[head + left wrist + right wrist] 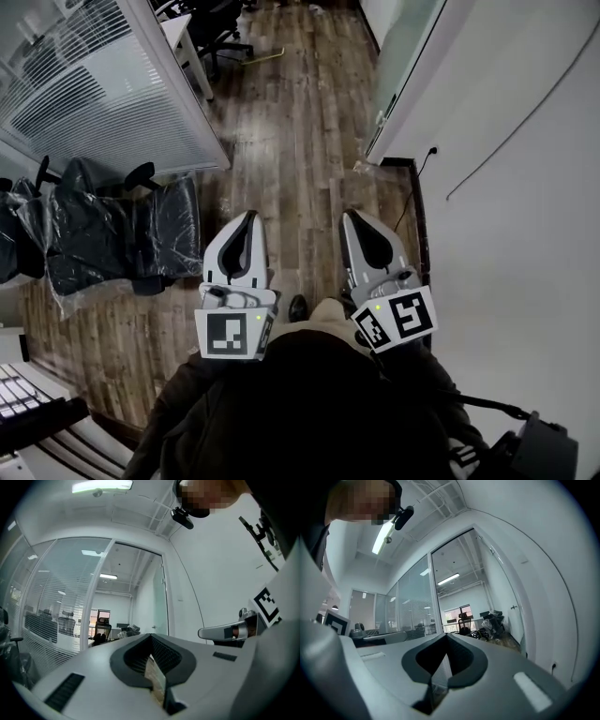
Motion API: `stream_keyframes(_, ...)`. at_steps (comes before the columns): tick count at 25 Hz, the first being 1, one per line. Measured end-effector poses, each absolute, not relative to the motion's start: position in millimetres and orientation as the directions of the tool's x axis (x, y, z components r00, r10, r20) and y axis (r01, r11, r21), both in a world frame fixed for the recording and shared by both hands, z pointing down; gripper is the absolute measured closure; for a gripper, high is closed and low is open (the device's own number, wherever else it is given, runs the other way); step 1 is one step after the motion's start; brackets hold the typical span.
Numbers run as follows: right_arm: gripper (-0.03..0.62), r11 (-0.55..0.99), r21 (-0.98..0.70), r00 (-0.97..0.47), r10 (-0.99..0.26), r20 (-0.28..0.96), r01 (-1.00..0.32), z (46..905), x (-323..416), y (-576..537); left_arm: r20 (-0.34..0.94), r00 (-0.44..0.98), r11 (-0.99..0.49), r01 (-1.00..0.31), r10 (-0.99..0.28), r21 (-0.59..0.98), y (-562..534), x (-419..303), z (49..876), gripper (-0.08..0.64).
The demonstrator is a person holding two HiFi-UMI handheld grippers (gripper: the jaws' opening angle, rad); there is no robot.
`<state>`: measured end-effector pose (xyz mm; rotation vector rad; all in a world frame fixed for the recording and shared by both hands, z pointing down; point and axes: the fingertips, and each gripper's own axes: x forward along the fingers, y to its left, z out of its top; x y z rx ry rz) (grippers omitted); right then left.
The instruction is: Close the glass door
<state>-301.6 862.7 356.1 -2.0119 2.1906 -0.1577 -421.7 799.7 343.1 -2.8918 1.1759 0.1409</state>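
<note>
The glass door [405,52] stands swung open at the far right, a greenish pane beside the white wall. It shows past the doorway in the left gripper view [159,603] and with its handle in the right gripper view [506,603]. I hold both grippers close to my body, well short of the door. My left gripper [248,216] [151,635] is shut with nothing in its jaws. My right gripper [352,214] [446,634] is also shut and holds nothing. Both point along the wooden floor towards the doorway.
A glass partition with blinds [103,84] runs along the left. Plastic-wrapped office chairs [112,230] stand beside it at my left. More chairs and a desk [202,37] sit beyond the doorway. A white wall [525,187] with a cable runs down the right.
</note>
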Motion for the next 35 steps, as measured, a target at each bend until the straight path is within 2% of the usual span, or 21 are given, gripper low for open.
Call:
stream_keyframes(8, 0.591, 0.066, -0.199, -0.057, -0.997, -0.051, -0.978, 368.1, -247.4, 781.2, -0.07, 0.733, -0.735, -0.678, -0.677, 0.002, 717.5, -364.9, 354.6, 0.563)
stream_keyframes(21, 0.591, 0.066, -0.213, -0.054, -0.997, -0.063, -0.975, 368.9, -81.1, 579.0, -0.083, 0.724, -0.725, -0.688, -0.685, -0.015, 519.5, -201.0, 347.9, 0.563)
stream_keyframes(35, 0.591, 0.06, -0.192, -0.051, -0.997, -0.05, -0.98, 373.3, 28.2, 392.2, -0.078, 0.713, -0.715, -0.699, -0.697, 0.002, 330.9, -94.9, 353.9, 0.563)
